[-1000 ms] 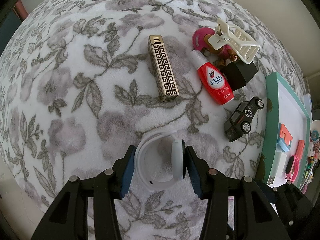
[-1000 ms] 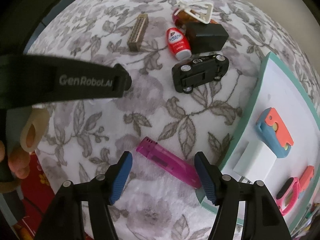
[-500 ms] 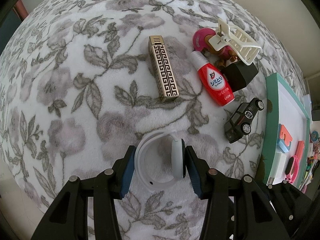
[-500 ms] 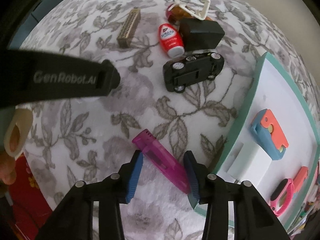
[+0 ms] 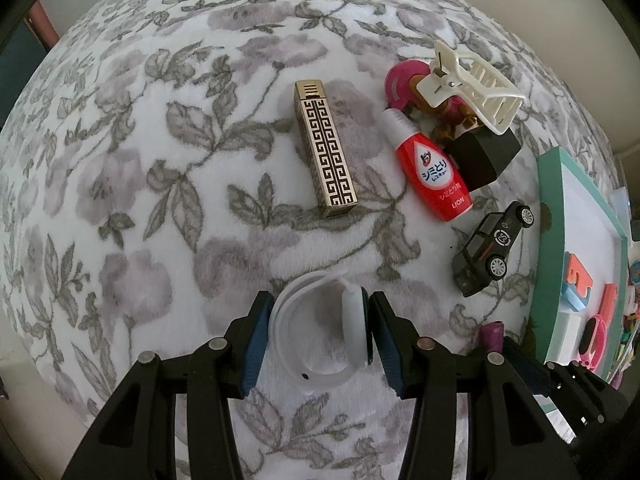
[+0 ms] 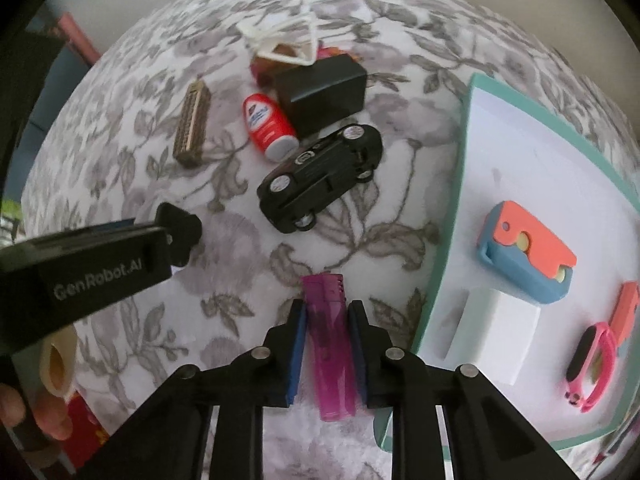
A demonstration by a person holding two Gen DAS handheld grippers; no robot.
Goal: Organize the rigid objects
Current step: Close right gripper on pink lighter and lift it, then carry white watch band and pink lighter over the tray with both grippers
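My left gripper (image 5: 318, 334) is shut on a white wristband (image 5: 320, 336) that rests on the floral blanket. My right gripper (image 6: 326, 336) is shut on a purple lighter (image 6: 330, 340), held lengthwise between the blue pads just above the blanket; the lighter's tip also shows in the left wrist view (image 5: 492, 334). A black toy car (image 6: 320, 182), a red bottle (image 6: 268, 126), a gold patterned lighter (image 6: 192, 124), a black box (image 6: 322, 94) and a white hair claw (image 6: 280, 40) lie farther back.
A teal-rimmed white tray (image 6: 448, 240) lies to the right of the right gripper, holding a blue-and-orange block (image 6: 528, 256), a white box (image 6: 496, 332), an orange piece (image 6: 626, 312) and a pink wristband (image 6: 592, 364). The left gripper's body (image 6: 92, 272) crosses the right wrist view at left.
My right gripper moved in over the purple lighter, turned in line with it and closed on it. The left gripper kept its hold on the white wristband and stayed in place.
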